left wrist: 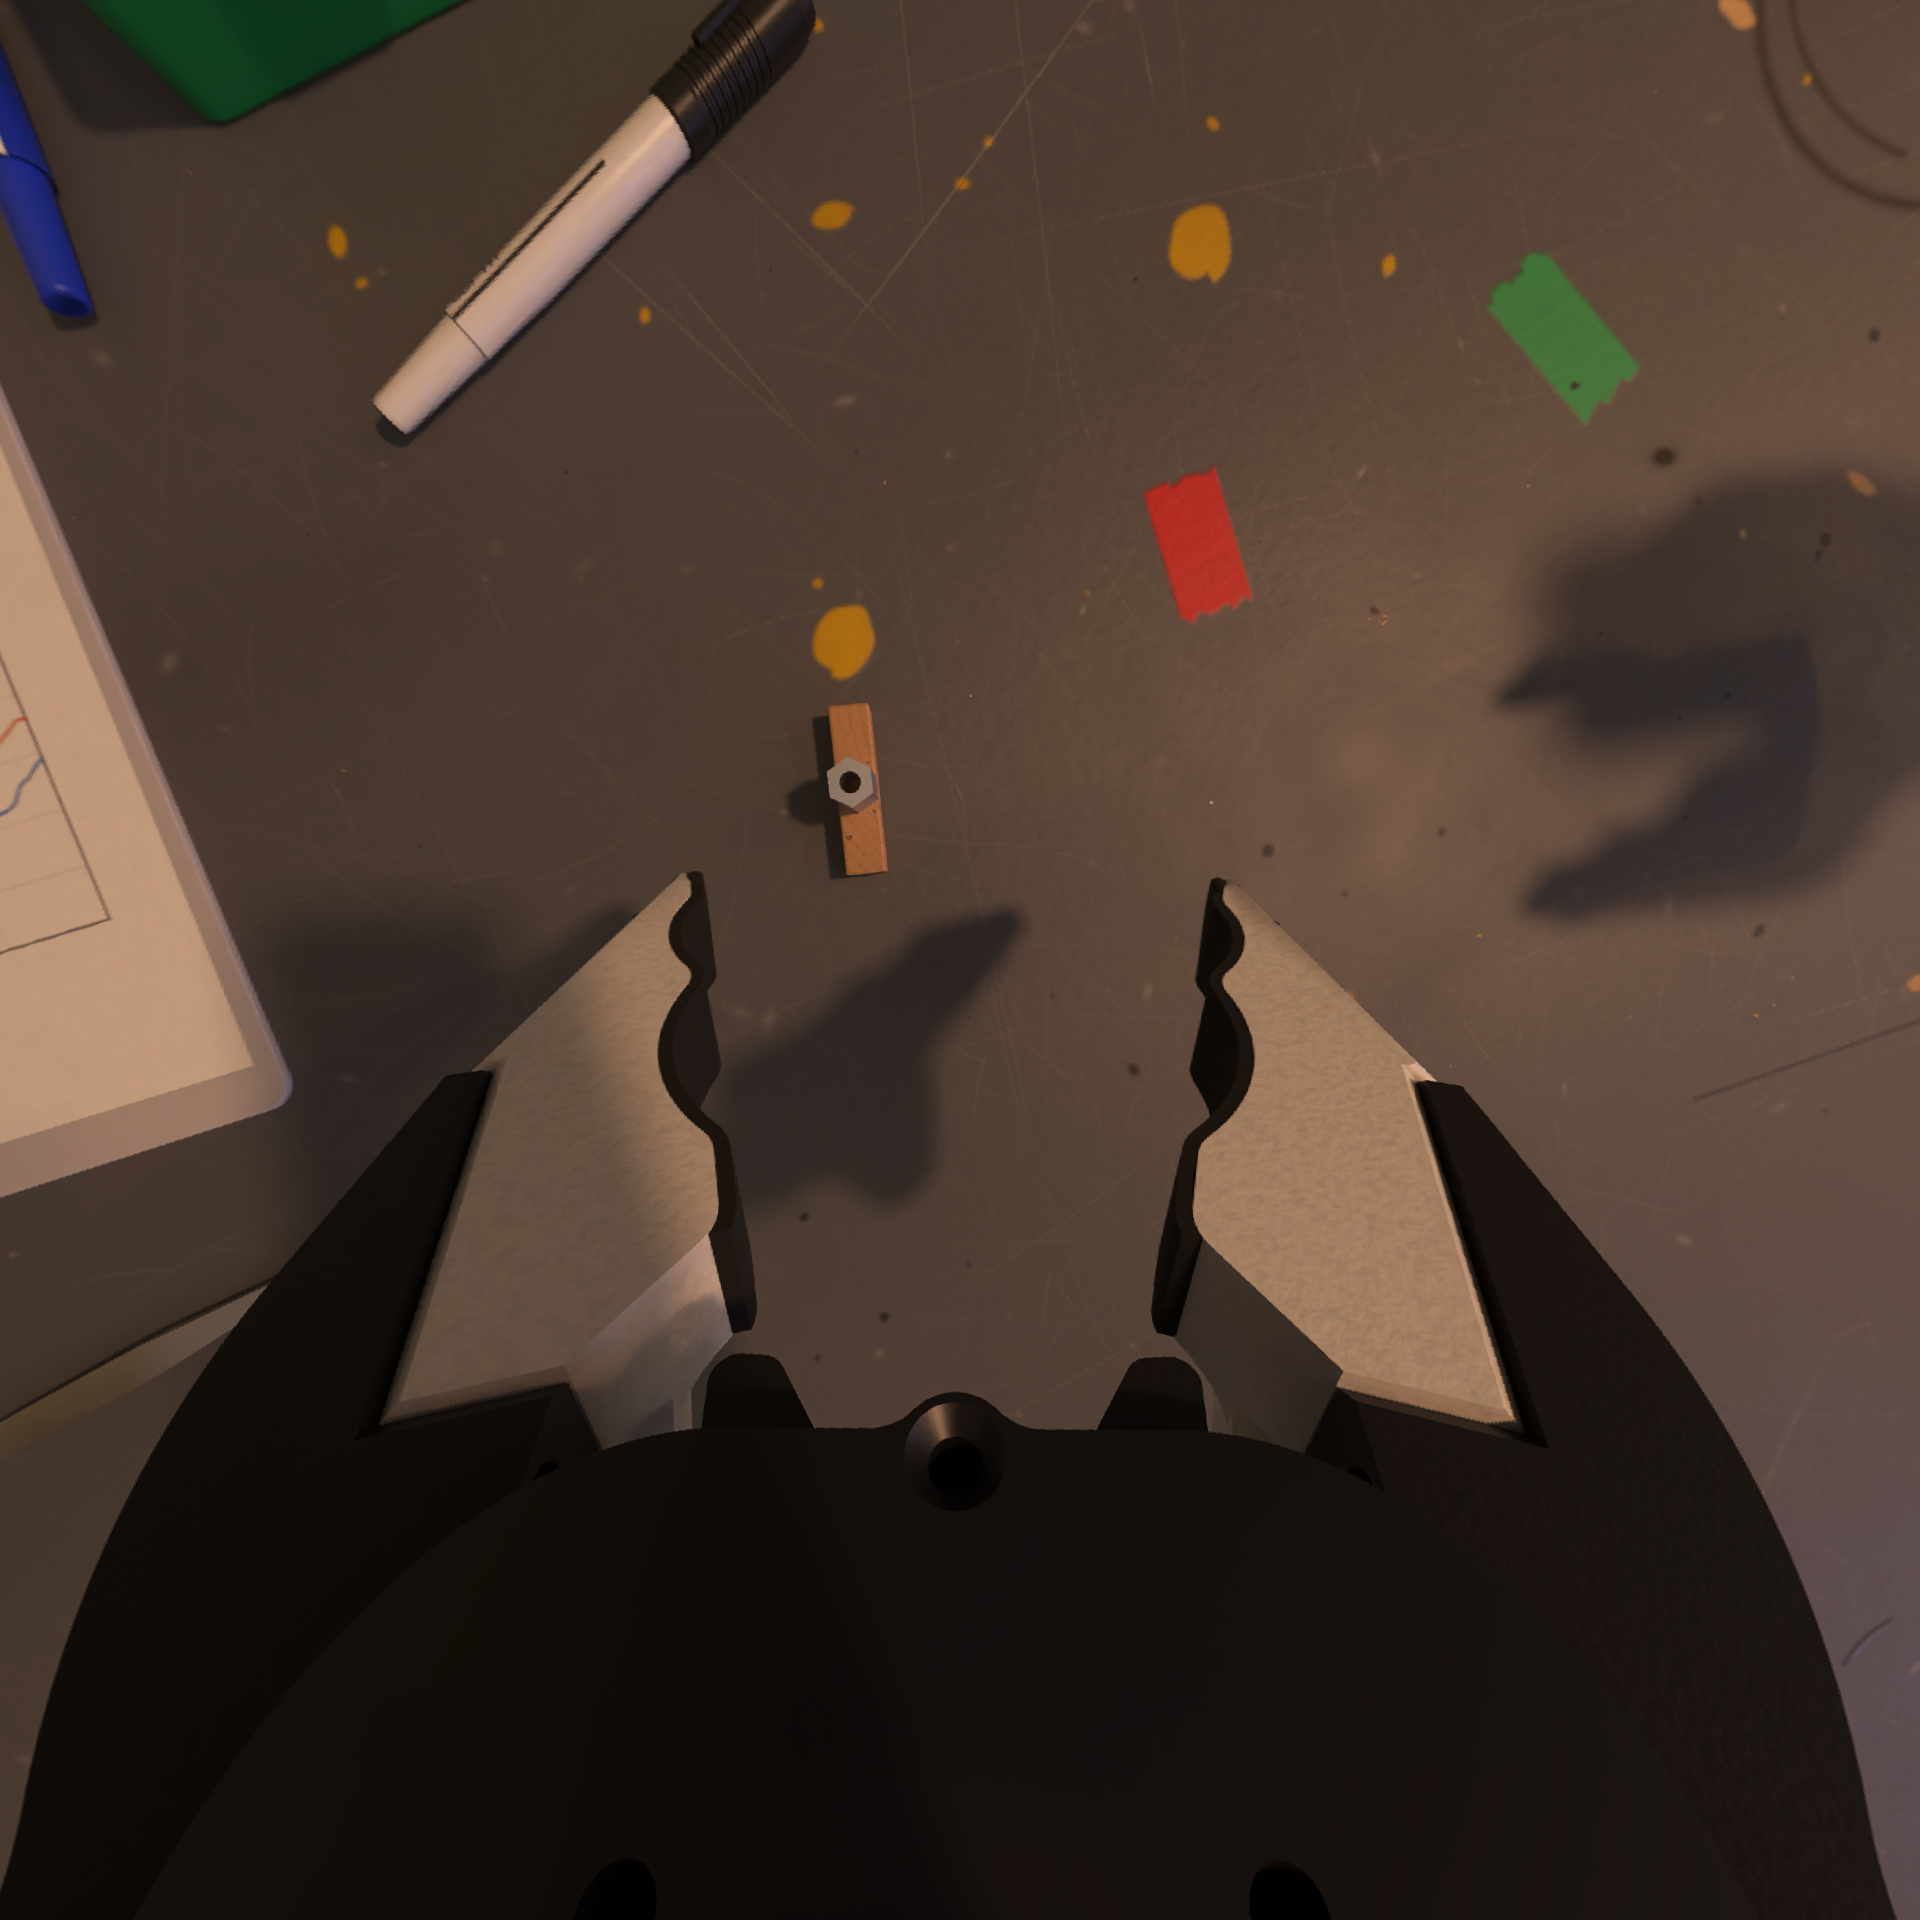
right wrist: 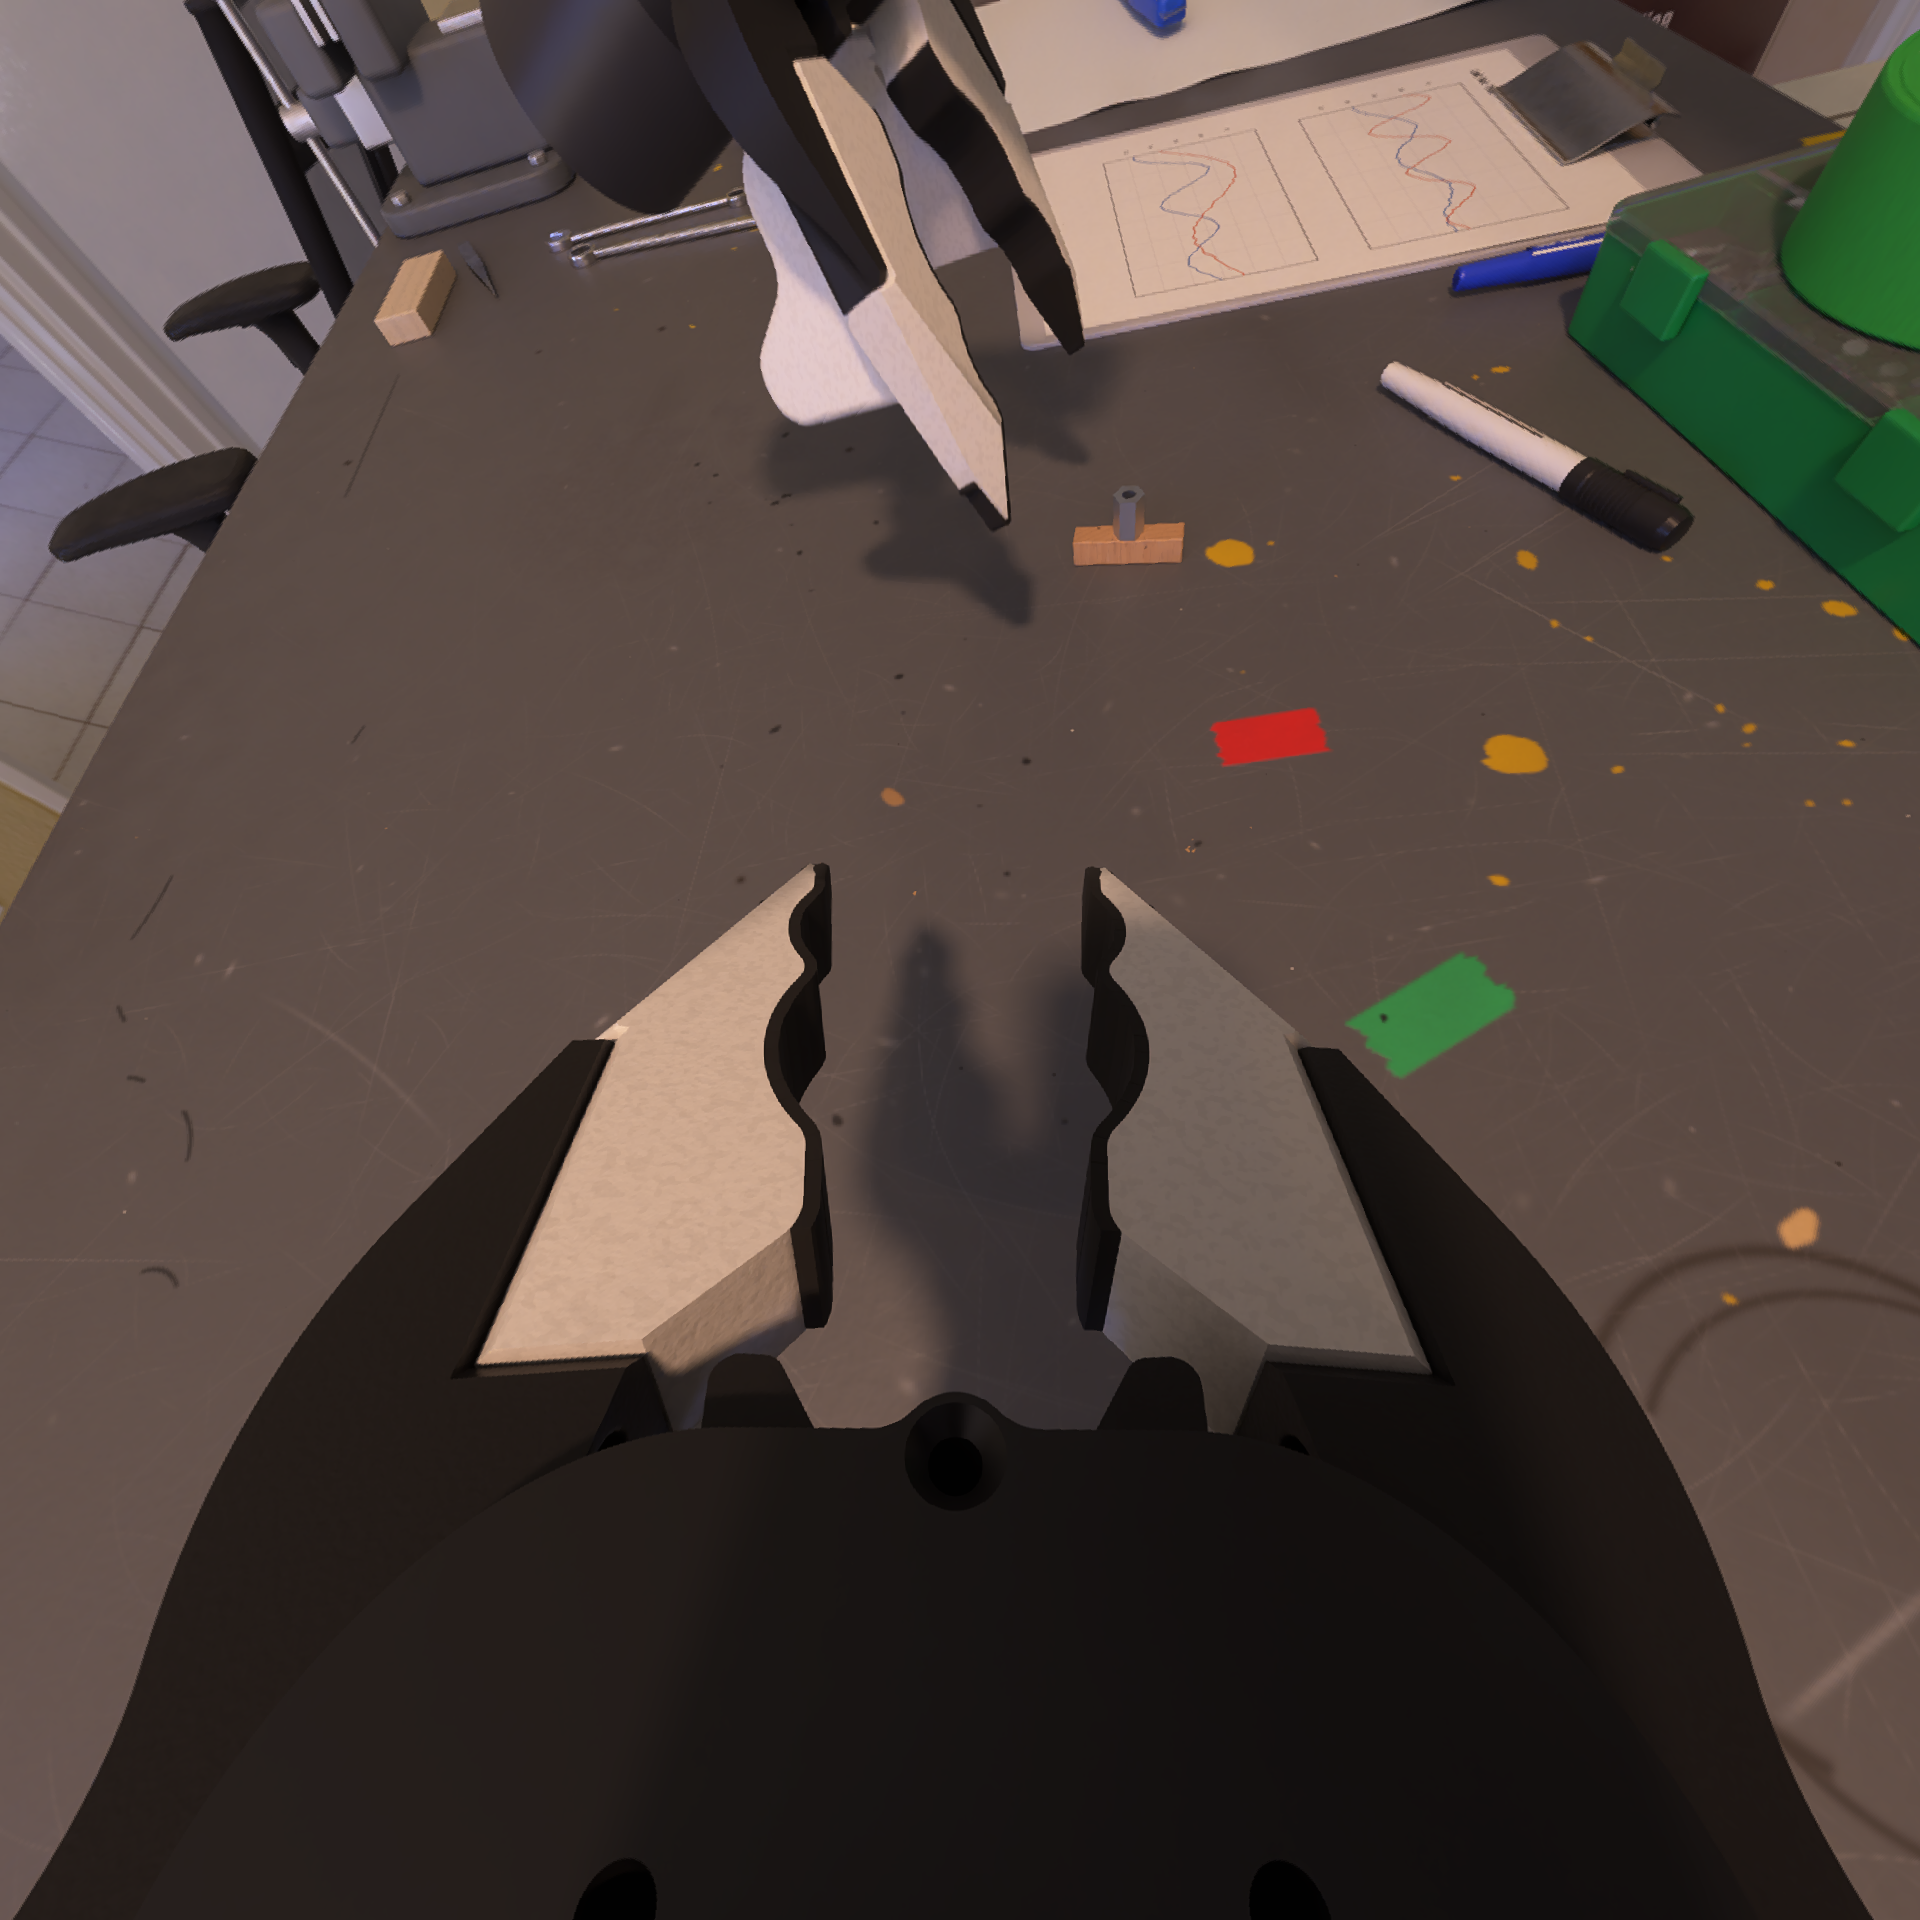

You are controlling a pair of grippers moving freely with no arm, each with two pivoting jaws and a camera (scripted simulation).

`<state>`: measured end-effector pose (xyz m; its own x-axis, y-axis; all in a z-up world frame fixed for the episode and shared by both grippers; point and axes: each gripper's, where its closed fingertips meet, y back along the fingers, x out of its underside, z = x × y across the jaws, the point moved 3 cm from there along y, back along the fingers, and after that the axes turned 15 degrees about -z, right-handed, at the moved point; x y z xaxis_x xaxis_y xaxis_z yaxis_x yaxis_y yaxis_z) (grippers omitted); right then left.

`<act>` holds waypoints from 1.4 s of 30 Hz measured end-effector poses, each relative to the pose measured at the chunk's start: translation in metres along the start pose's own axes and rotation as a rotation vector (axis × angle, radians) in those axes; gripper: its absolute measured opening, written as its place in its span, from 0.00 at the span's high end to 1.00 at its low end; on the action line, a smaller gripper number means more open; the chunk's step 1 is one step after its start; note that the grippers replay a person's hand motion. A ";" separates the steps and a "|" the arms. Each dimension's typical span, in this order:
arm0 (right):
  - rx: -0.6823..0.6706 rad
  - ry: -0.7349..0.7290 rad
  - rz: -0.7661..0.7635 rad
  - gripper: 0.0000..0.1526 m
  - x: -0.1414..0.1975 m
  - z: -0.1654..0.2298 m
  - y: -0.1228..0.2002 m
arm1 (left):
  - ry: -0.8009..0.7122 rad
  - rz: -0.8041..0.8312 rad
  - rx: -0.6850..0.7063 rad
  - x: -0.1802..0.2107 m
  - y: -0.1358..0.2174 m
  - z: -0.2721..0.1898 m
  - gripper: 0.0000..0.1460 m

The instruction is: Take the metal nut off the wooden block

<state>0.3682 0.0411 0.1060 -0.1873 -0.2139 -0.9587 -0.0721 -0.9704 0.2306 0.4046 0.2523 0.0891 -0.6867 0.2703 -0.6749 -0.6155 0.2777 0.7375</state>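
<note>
A small wooden block (left wrist: 858, 821) lies flat on the dark grey table (left wrist: 1039, 1039). A grey hexagonal metal nut (left wrist: 850, 784) stands upright on its middle. In the right wrist view the block (right wrist: 1101, 548) and the tall nut (right wrist: 1127, 512) sit far ahead. My left gripper (left wrist: 956, 883) is open and empty, hovering above the table just short of the block. It also shows in the right wrist view (right wrist: 1023, 426), up and to the left of the nut. My right gripper (right wrist: 956, 873) is open and empty, well back from the block.
A black-capped white marker (left wrist: 582, 208), a blue pen (left wrist: 36, 197), a green box (right wrist: 1766, 343) and a clipboard with charts (right wrist: 1320, 177) lie around. Red tape (left wrist: 1198, 545) and green tape (left wrist: 1562, 335) stick to the table. A second wooden block (right wrist: 414, 296) and wrenches (right wrist: 649, 234) lie far left.
</note>
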 end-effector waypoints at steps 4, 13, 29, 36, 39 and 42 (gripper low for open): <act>-0.001 0.001 -0.003 0.68 -0.001 0.000 -0.001 | 0.025 0.011 -0.001 0.007 -0.011 -0.002 0.25; 0.001 -0.002 -0.007 0.68 -0.001 -0.001 0.001 | 0.047 0.052 -0.037 0.019 -0.044 0.005 0.11; 0.011 -0.019 -0.017 0.68 0.004 -0.007 0.004 | 0.088 -0.018 -0.029 0.007 -0.039 0.008 0.39; 0.012 -0.019 -0.023 0.68 0.003 -0.010 0.005 | 0.062 -0.024 -0.101 0.003 -0.042 0.018 0.79; 0.015 -0.021 -0.025 0.68 0.003 -0.010 0.006 | 0.046 0.005 -0.143 0.007 -0.044 0.023 0.86; 0.018 -0.023 -0.029 0.68 0.003 -0.011 0.007 | 0.028 0.035 -0.156 0.011 -0.045 0.024 0.89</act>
<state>0.3781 0.0324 0.1028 -0.2077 -0.1829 -0.9610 -0.0956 -0.9739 0.2060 0.4343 0.2644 0.0477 -0.7179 0.2505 -0.6495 -0.6423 0.1215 0.7568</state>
